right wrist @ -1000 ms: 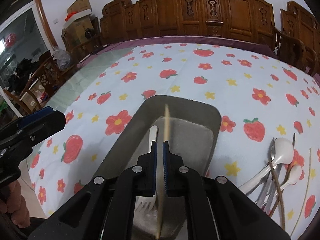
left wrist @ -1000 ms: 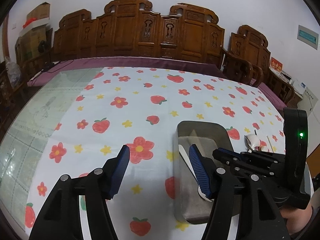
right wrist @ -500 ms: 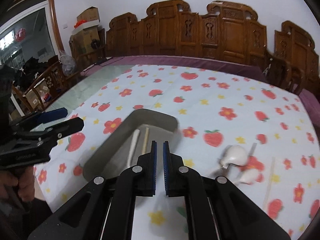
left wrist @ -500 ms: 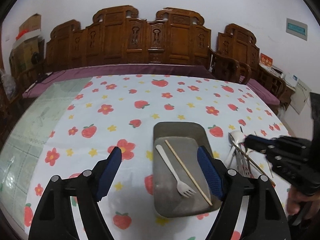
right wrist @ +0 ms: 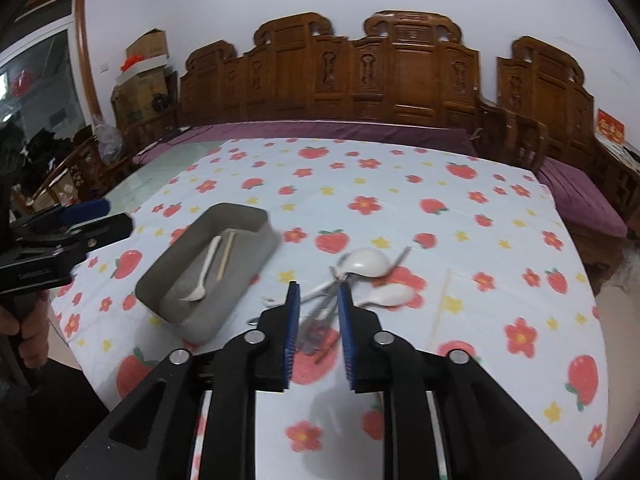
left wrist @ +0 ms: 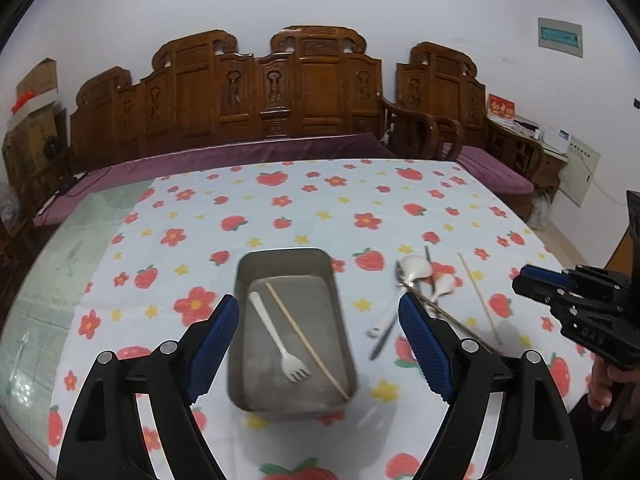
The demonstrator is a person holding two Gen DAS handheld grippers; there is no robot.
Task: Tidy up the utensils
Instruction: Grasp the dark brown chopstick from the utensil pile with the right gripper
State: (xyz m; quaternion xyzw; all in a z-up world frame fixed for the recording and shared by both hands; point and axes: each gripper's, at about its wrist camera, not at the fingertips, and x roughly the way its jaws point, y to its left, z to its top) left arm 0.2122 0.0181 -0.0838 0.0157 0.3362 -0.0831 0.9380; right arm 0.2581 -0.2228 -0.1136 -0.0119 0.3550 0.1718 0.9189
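A grey metal tray (left wrist: 336, 304) sits on a table w/ a white cloth (left wrist: 320, 208) printed w/ red strawberries & flowers. Tray is rectangular, long axis running away from the left camera. Inside it: a white fork (left wrist: 276, 338) & one wooden chopstick (left wrist: 306, 346), side by side, not quite parallel. Fork's tines point toward the near end of the tray, handle toward the far end. Chopstick lies diagonally, far tip near the fork handle, near tip in the tray's near right corner.

To the right of the tray, on the cloth, a loose pile of utensils (left wrist: 416, 292): two white spoons (right wrist: 366, 262) w/ bowls at the far end, metal pieces & thin dark sticks crossing them. Blurred in the right view, so exact count can't be told. Another pale chopstick (left wrist: 478, 298) lies alone right of the pile, long axis running roughly away from the camera.

Left gripper (left wrist: 320, 332) hangs above the near end of the tray, blue pads spread wide, nothing between them. Right gripper (right wrist: 318, 332) is over the utensil pile, jaws partly apart w/ a narrow gap, holding nothing; pile shows through the gap.

Behind the table: carved wooden bench (left wrist: 276, 92) w/ purple cushion, white wall.
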